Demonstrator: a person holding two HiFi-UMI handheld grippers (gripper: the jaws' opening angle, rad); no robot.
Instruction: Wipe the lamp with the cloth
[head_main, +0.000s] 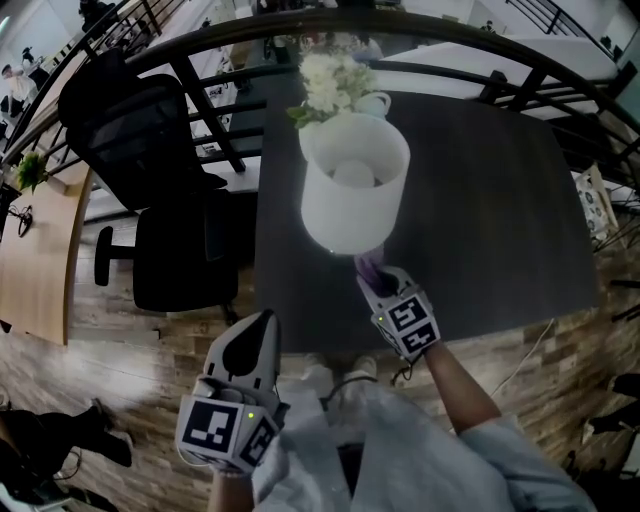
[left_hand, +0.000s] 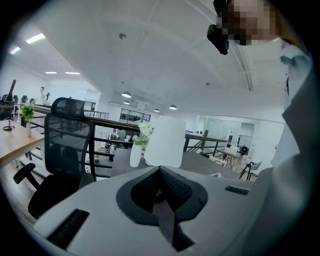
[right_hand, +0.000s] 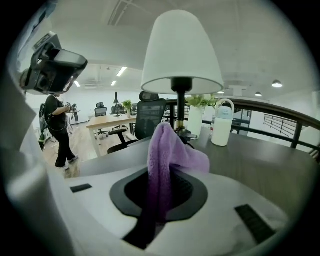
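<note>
Nearest, the left gripper (head_main: 260, 325) hangs pinched shut, empty. The right gripper (head_main: 378, 288) clamps a purple fleecy cloth (right_hand: 167, 155) just below the white-shaded lamp (head_main: 355, 190) on the dark table (head_main: 500, 220). I'd press its loose fold lightly against the shade, sweeping round without tipping it.

No readable text, no labels, no brands, no numbers, no signs anywhere

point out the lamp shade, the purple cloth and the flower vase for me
lamp shade (right_hand: 182, 50): right gripper view, middle of its white side.
purple cloth (right_hand: 162, 160): right gripper view, on its upright fold.
flower vase (left_hand: 135, 156): left gripper view, on its white body.
</note>
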